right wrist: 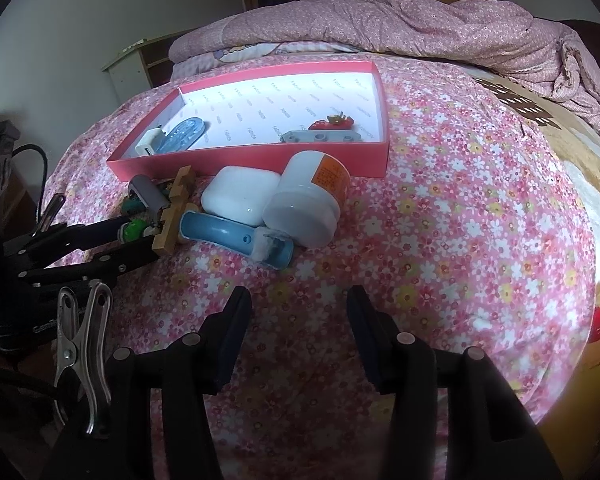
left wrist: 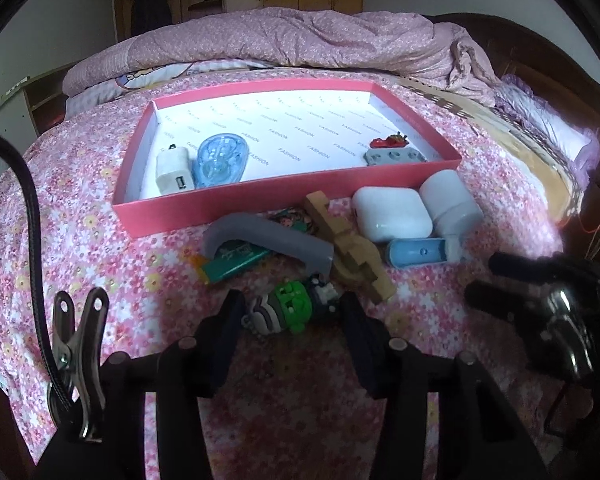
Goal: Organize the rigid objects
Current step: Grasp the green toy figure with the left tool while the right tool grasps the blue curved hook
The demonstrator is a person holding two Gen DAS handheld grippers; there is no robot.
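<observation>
A small green toy figure (left wrist: 292, 312) lies on the flowered bedsheet between my left gripper's (left wrist: 292, 304) fingers, and the pads press on both its ends. From the right wrist view the left gripper (right wrist: 138, 237) holds the same toy (right wrist: 135, 230) beside a wooden piece (right wrist: 176, 212). My right gripper (right wrist: 298, 304) hangs open over bare sheet, nothing between its fingers. Behind stands a pink shallow box (left wrist: 284, 198) with a white charger (left wrist: 174, 170), a clear blue oval (left wrist: 220, 160), a red trinket (left wrist: 390, 142) and a grey holed block (left wrist: 394, 157) inside.
In front of the box lie a grey curved piece (left wrist: 268, 236), a green packet (left wrist: 236, 258), a white case (left wrist: 392, 212), a white jar (left wrist: 452, 200) and a blue handle (left wrist: 416, 252). A bunched quilt (left wrist: 320, 36) fills the back of the bed.
</observation>
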